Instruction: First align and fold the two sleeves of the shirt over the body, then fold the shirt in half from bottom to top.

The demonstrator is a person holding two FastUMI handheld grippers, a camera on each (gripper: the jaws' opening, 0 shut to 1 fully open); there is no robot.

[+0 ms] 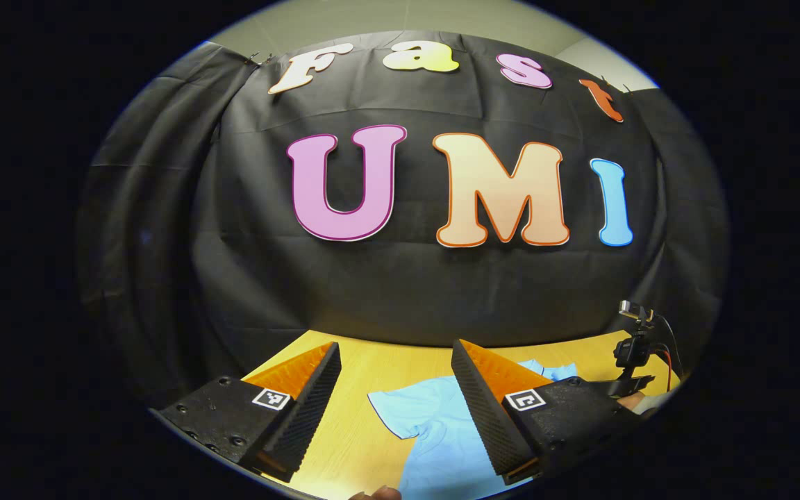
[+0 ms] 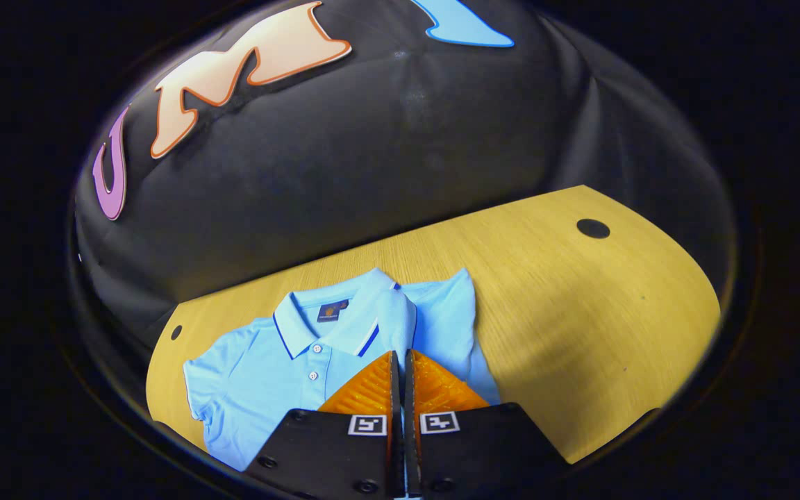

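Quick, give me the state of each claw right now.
Left claw: open, holding nothing, above the table.
Right claw: shut on the shirt's sleeve, folding it over the shirt.

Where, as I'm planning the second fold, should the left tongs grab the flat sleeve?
Its cuff hem, from the outer side, low over the table. That sleeve lies spread flat off the shirt, edge free, with the open left tongs nearby.
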